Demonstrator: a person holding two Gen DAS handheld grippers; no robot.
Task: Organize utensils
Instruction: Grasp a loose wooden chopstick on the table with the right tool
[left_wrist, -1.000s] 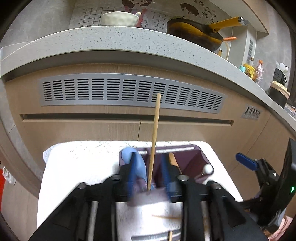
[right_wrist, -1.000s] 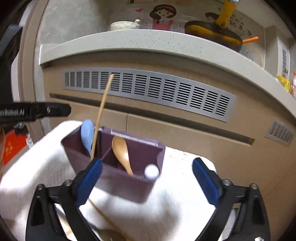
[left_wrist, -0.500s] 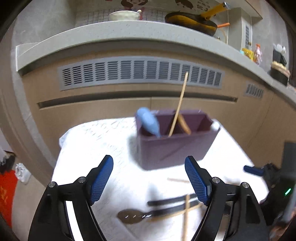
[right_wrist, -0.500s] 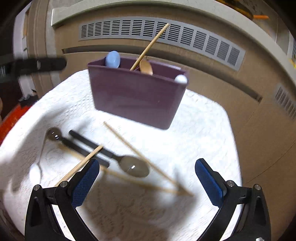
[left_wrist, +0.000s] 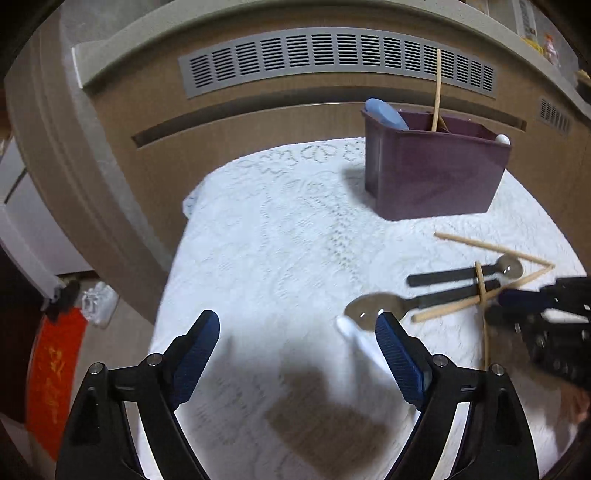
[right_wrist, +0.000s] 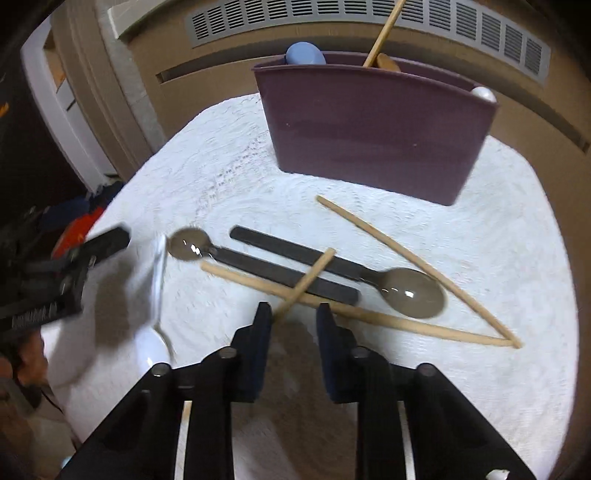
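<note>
Right gripper (right_wrist: 291, 314) fingers narrowed around crossed chopstick (right_wrist: 306, 278) on table (right_wrist: 498, 221), not visibly clamped. Left gripper (left_wrist: 295, 328) wide open, empty. Purple holder (right_wrist: 373, 129) beyond. Risk: stick rests across neighbour; closing may drag both or pivot stick loose.

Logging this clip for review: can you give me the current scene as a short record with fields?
holder: purple utensil holder upright on white lace cloth
in holder: chopstick, blue utensil, wooden spoon, white utensil
loose on cloth: two black-handled spoons, three chopsticks, white spoon
left gripper: open, empty
right gripper: jaws narrowed near crossed chopstick's end, grasp unclear
</note>
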